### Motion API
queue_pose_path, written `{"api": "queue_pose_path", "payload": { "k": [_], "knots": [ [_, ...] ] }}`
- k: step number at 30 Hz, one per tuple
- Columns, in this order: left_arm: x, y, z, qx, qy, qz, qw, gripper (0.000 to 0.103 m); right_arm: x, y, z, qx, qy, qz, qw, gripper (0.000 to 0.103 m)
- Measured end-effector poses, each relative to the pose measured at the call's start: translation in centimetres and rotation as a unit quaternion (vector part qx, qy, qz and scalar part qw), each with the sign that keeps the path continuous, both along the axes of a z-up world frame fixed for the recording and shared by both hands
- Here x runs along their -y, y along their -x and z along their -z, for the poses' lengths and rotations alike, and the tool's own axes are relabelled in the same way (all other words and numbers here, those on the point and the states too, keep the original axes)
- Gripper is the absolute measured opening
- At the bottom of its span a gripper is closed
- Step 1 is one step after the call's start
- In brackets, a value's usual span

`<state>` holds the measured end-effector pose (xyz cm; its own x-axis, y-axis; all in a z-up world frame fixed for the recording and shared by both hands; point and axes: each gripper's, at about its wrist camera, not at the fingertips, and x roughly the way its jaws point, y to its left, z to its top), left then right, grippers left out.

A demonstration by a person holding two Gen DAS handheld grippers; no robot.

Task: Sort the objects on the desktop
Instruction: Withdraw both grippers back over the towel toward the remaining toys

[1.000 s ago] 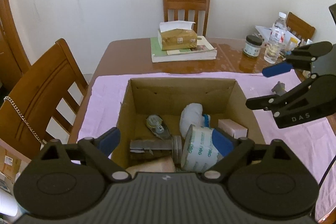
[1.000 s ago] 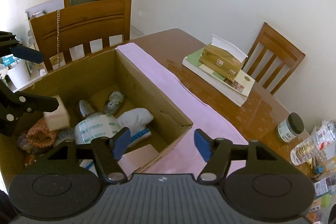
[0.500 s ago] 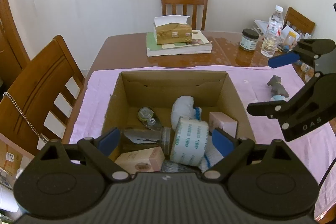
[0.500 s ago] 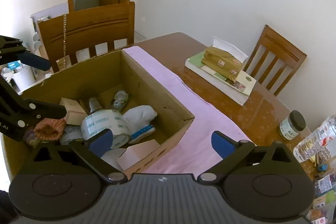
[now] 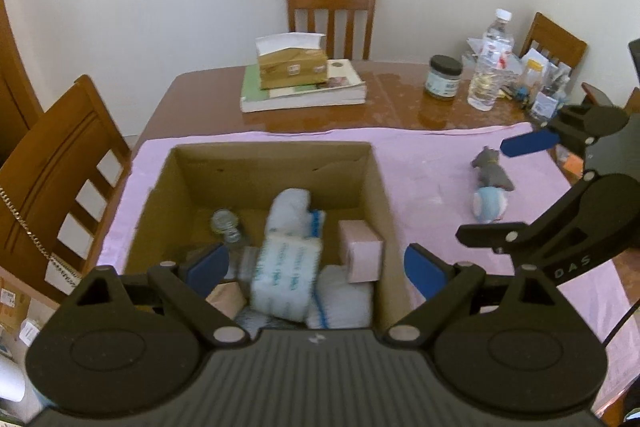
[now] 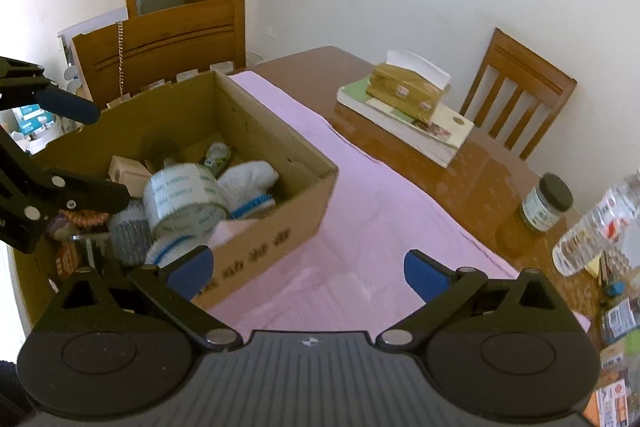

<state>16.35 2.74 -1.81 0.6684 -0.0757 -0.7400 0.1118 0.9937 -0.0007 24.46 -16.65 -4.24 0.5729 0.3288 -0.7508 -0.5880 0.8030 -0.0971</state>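
Left wrist view: grey toy animal lying on pink cloth, right of cardboard box. Nearer right gripper; both it and left gripper spread wide, empty.

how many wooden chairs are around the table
3 in view: one wooden chair at the far end, one at the left side, one at the far right corner. Others may be hidden.

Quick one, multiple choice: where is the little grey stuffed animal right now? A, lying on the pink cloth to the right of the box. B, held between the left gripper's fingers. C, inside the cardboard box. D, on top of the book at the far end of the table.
A: in the left wrist view the grey stuffed animal lies on the pink cloth, outside the cardboard box and near the open right gripper.
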Motion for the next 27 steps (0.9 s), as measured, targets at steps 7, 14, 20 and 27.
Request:
{"api": "queue_pose_path", "payload": {
  "k": [7, 14, 20, 27],
  "knots": [
    [3.2, 0.3, -0.8, 0.006, 0.007, 0.014, 0.9999, 0.095, 3.7, 0.7, 0.8, -0.009, 0.000, 0.017, 1.000, 0.103],
    [6.1, 0.4, -0.7, 0.003, 0.014, 0.028, 0.9995, 0.095, 7.4, 1.1, 1.9, -0.025, 0.002, 0.040, 0.999, 0.103],
    [8.2, 0.2, -0.4, -0.001, 0.020, 0.031, 0.9993, 0.095, 9.6, 1.4, 2.9, -0.034, -0.001, 0.053, 0.998, 0.103],
    [10.5, -0.3, 0.3, -0.003, 0.022, 0.029, 0.9993, 0.095, 11.4, 1.1, 3.9, -0.039, -0.004, 0.056, 0.998, 0.103]
  ]
}}
